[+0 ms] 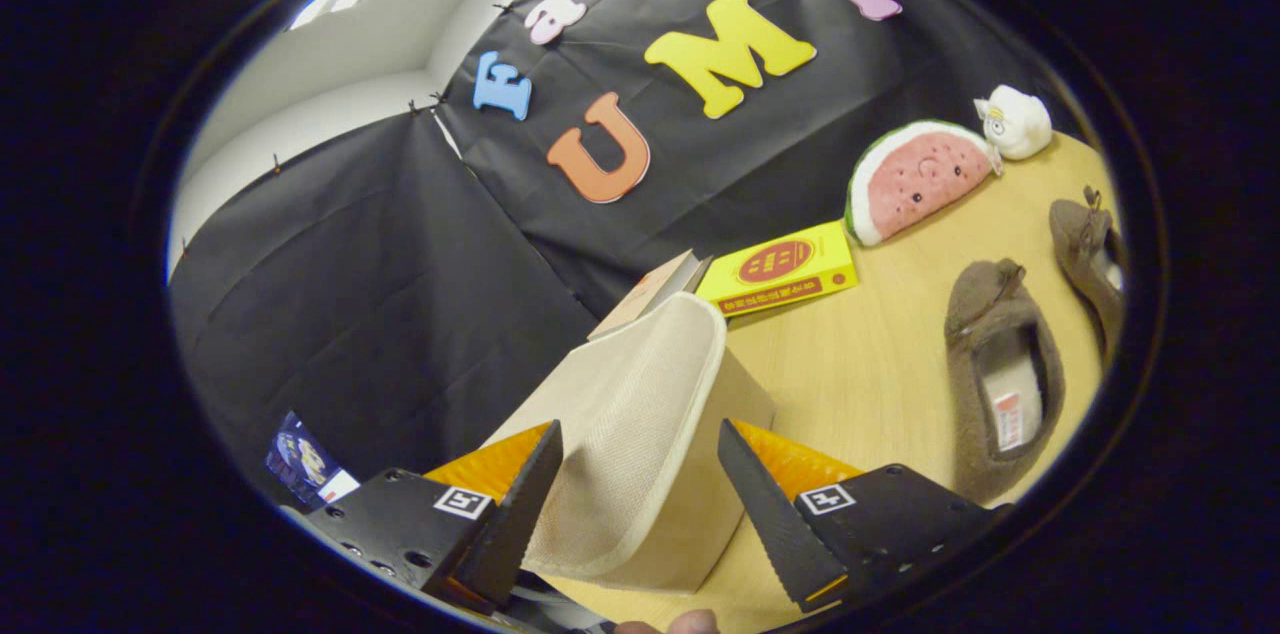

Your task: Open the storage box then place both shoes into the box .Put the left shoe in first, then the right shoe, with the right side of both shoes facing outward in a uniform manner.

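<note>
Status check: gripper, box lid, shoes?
Gripper open, fingers either side of the beige fabric storage box's lid flap. Two brown fuzzy slippers on the wooden table, beyond the fingers. Nothing between.

Cloth-walled booth (380, 314), perhaps a lab

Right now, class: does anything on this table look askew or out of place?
The storage box has its fabric lid lifted and tilted between the open gripper fingers. The two shoes lie apart at different angles, not paired. Nothing looks spilled or damaged.
</note>
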Tool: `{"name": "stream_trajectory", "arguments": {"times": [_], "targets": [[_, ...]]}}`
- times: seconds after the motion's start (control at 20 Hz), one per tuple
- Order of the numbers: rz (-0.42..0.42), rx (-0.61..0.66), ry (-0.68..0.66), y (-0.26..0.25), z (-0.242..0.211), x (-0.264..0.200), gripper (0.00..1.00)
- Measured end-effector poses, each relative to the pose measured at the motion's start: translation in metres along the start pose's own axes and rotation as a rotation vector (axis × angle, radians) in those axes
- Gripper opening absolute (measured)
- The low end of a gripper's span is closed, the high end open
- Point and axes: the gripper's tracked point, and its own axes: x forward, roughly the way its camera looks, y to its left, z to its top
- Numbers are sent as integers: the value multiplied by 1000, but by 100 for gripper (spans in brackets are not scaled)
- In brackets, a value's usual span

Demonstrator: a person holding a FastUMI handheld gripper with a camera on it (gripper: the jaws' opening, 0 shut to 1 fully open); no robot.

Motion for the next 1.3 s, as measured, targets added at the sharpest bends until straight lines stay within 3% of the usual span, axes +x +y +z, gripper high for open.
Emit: {"name": "stream_trajectory", "arguments": {"times": [0.45,0.8,0.85,0.9,1.0,1.3], "targets": [[80,186,67,10,-10,14,96],[72,172,-48,18,23,-3,16],[66,171,-47,20,21,-5,16],[62,158,-40,23,23,-1,4],[66,137,-52,34,32,-8,0],[96,25,-68,91,69,-6,0]]}}
